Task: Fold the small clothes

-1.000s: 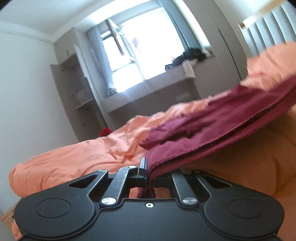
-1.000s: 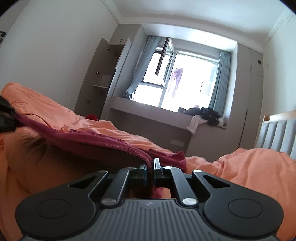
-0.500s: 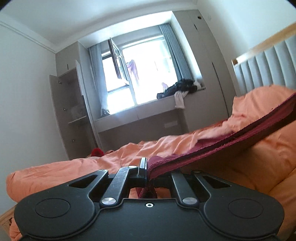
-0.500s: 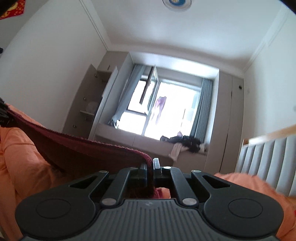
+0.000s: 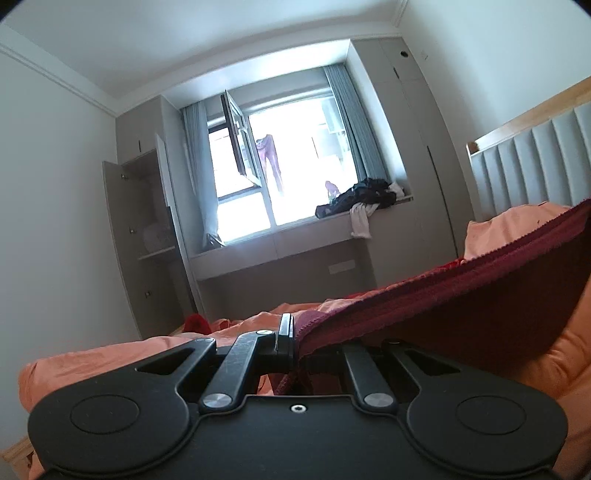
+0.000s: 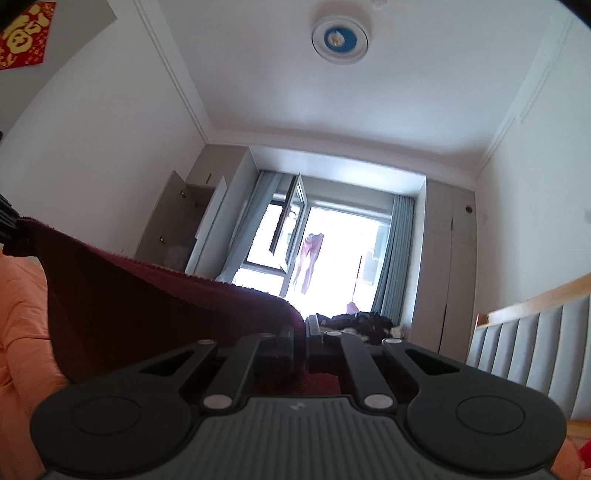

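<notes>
Maroon cloth (image 5: 461,306) stretched in the air between two grippers, over an orange duvet (image 5: 110,354).

Left gripper (image 5: 295,332), bottom centre of the left wrist view, clamped on one corner of the cloth; hem running from the pinched fingers up toward the right edge of the frame, underside in shadow, a short tail hanging below the jaws. Duvet across the lower left and lower right; small red item (image 5: 197,323) just left of centre, on the bed's far side. Window (image 5: 280,173) in the middle of the frame, one sash swung inward, purple garment hanging outside. Dark clothes pile (image 5: 358,197) on the sill, right of centre, white piece drooping over the edge. Open cabinet (image 5: 144,236) at left, padded headboard (image 5: 528,162) at right.

Right gripper (image 6: 300,345), bottom centre of the right wrist view, closed on another corner of the cloth (image 6: 147,302); fabric sagging from there up to the left edge, held there by something dark and only partly in frame. Duvet (image 6: 22,314) at lower left. Ceiling lamp (image 6: 340,35) at top centre, red wall hanging (image 6: 24,35) in the upper left corner, window (image 6: 321,251) in the middle, headboard (image 6: 532,339) at lower right.
</notes>
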The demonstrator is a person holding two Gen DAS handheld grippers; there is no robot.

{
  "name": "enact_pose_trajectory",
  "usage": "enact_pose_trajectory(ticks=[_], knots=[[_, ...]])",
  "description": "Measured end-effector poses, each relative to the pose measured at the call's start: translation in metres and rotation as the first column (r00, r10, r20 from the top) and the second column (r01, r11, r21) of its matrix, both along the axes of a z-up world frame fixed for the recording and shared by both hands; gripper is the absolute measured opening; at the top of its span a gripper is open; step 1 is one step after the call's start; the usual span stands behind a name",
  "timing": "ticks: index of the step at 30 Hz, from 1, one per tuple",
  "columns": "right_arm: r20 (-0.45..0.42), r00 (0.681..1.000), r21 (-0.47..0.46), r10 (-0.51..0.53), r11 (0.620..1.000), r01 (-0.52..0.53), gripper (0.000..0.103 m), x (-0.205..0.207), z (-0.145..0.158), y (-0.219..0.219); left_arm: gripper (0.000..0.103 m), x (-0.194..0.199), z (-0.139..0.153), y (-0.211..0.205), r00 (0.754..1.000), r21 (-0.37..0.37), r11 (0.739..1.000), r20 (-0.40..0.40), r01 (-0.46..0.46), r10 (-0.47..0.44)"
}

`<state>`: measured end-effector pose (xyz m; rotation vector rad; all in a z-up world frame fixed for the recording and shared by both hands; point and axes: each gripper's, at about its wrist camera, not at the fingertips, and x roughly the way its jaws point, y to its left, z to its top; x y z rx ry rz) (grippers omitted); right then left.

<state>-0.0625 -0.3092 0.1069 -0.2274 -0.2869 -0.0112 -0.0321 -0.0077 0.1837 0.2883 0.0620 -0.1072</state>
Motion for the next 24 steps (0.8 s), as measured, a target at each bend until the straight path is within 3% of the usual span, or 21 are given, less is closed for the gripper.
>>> enact_pose_trajectory(ticks=[4,9,15,24], knots=[[-0.081,0.997,0.007,0.008,1.0,-0.008,0.005,0.059,0.005,-0.013,0.005,0.065,0.007,-0.007,0.996,-0.044,0.999,-0.084,0.002,-0.005],[-0.163,0.987,-0.018,-0.006,1.0,0.003,0.006,0.139,0.003,-0.023,0.006,0.144,0.001,-0.018,0.988,-0.032,0.999,-0.152,-0.036,0.031],[-0.269,0.963,-0.05,-0.017,0.999,0.004,0.006,0.23,-0.019,-0.02,0.006,0.235,-0.03,-0.029,0.966,-0.011,0.995,-0.241,-0.099,0.093],[-0.411,0.912,-0.063,-0.004,0.998,-0.024,0.006,0.324,-0.059,-0.01,0.006,0.332,-0.081,-0.015,0.913,-0.079,0.984,-0.392,-0.158,0.115]])
